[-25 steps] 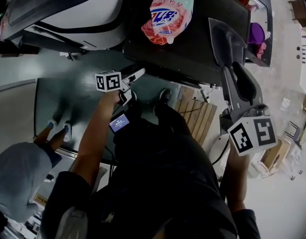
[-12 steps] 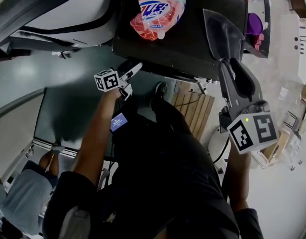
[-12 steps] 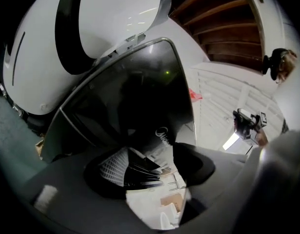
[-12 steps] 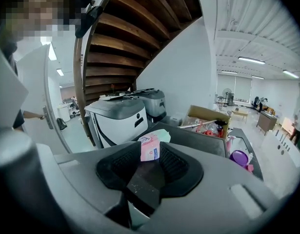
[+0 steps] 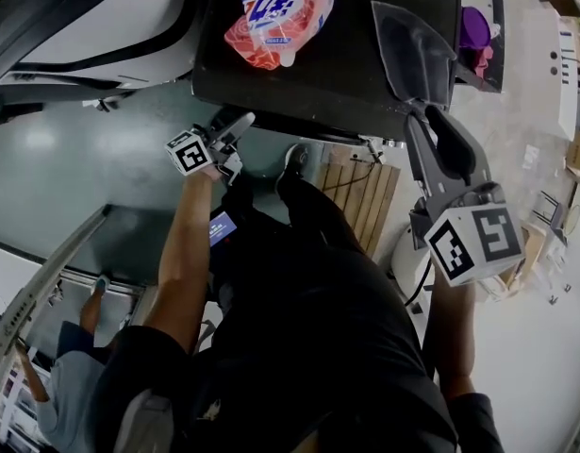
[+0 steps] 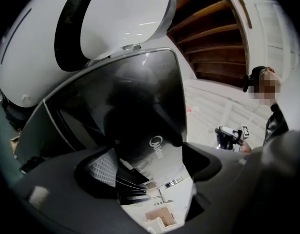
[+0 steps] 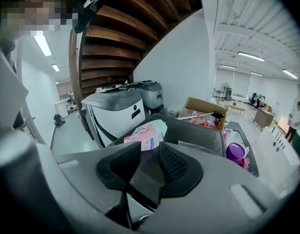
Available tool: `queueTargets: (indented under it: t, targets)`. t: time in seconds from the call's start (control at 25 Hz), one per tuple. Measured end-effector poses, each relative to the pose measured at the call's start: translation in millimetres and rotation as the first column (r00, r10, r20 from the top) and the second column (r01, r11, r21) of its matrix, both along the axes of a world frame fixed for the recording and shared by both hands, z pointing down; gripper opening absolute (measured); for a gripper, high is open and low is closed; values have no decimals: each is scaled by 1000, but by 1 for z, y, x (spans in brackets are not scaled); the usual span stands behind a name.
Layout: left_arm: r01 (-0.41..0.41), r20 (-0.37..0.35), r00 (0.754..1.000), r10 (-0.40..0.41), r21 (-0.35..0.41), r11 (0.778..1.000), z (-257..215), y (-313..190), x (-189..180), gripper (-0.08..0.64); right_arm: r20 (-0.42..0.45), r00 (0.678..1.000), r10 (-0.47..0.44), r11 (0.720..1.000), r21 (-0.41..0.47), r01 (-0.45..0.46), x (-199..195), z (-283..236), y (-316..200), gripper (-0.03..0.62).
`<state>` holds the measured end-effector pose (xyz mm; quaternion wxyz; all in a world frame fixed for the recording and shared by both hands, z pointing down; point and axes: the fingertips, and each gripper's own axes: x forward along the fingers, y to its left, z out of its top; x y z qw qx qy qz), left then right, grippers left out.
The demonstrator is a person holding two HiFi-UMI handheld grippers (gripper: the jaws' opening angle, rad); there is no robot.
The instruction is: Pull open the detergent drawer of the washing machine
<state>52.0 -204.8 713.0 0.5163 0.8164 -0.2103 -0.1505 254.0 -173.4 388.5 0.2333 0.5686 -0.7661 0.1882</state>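
The dark washing machine (image 5: 356, 83) stands ahead of me with a pink and blue detergent bag (image 5: 275, 12) on its top. My left gripper (image 5: 235, 125) is at the machine's front left corner, pointing level at it. In the left gripper view its jaws (image 6: 152, 172) are opening wide, with no pad on anything and the glossy dark front panel (image 6: 130, 101) with a logo close ahead. I cannot make out the drawer's outline. My right gripper (image 5: 414, 41) hovers over the top's right part, its ribbed pads (image 7: 174, 162) a little apart and empty, aimed at the bag (image 7: 146, 132).
A white appliance (image 5: 110, 17) stands left of the dark machine. A wooden pallet (image 5: 357, 196) lies on the floor by my feet. A purple tub (image 5: 473, 31) and a cardboard box (image 7: 203, 108) sit to the right. Another person (image 6: 275, 121) stands nearby.
The head view has tilted, so the machine sits higher in the frame. My left gripper has stayed at the front left corner and turned a little. The right gripper has sunk slightly.
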Motion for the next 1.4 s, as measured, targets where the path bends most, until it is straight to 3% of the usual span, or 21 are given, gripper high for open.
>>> queueTargets:
  t: [0.36, 0.44, 0.64, 1.04, 1.16, 1.4]
  targets:
    - [-18, -45, 999, 16, -57, 998, 0, 4, -4, 428, -6, 1000, 16, 999, -33, -17, 0, 11, 9, 106]
    - [-43, -37, 999, 41, -56, 998, 0, 21, -10, 383, -7, 1000, 26, 999, -39, -26, 1, 13, 11, 106]
    - [-91, -29, 996, 89, -94, 991, 1, 74, -26, 380, 1, 999, 33, 999, -43, -33, -1, 16, 11, 106]
    - [-33, -183, 983, 3, -159, 987, -9, 122, -43, 365, 38, 999, -24, 995, -96, 28, -48, 48, 7, 106]
    - [-16, -186, 982, -16, -166, 986, -10, 136, -49, 364, 40, 999, -33, 994, -106, 37, -63, 59, 9, 106]
    - [-55, -185, 982, 30, -134, 989, -8, 145, -51, 347, 43, 997, -61, 992, -112, 65, -98, 66, 21, 106]
